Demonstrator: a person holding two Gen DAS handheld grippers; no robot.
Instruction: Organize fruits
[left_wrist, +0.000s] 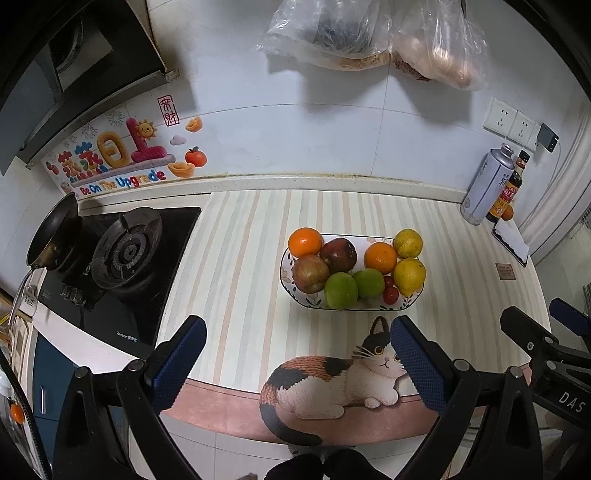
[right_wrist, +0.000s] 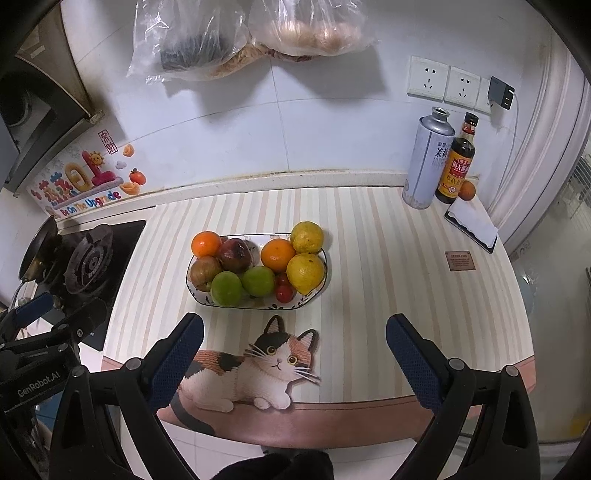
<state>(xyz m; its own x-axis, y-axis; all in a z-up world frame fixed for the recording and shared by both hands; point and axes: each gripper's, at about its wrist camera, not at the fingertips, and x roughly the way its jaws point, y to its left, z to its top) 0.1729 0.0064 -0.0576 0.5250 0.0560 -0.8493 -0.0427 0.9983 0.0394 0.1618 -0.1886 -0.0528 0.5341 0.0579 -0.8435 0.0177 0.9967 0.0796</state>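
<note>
Both grippers were held at the near edge of the counter, each with jaws spread wide and holding nothing. At the left gripper (left_wrist: 297, 341) the blue-padded fingertips (left_wrist: 186, 345) hovered above the striped mat (left_wrist: 236, 266), on either side of a cat figure (left_wrist: 332, 380) printed at the mat's near border. The right gripper (right_wrist: 294, 339) stood in the same attitude further right, its tips also clear of every object.

On the mat, just beyond the cat figure, sat an oval patterned bowl (right_wrist: 314, 291) carrying the fruit. Contents noted, left to right: one orange (right_wrist: 206, 243) at the far left rim, a dark red apple (right_wrist: 235, 254) beside it, a reddish-brown apple (right_wrist: 205, 272) nearer, two green fruits (right_wrist: 226, 288) side by side along the near rim, a second orange (right_wrist: 277, 254) at centre, two yellow citrus fruits (right_wrist: 306, 272) stacked toward the right end, and small red tomatoes (right_wrist: 283, 291) tucked between the green and yellow pieces. All fruit lay inside the bowl, pieces touching one another.

To the left of the mat stood a gas hob (left_wrist: 125, 254) with a dark pan (left_wrist: 55, 236) on its far-left burner. At the far right corner stood a tall grey can (right_wrist: 428, 158) and a dark sauce bottle (right_wrist: 456, 162), touching or nearly so, with a small orange fruit (right_wrist: 468, 190) just right of the bottle. Two plastic bags (right_wrist: 192, 40) hung on the tiled wall above.
</note>
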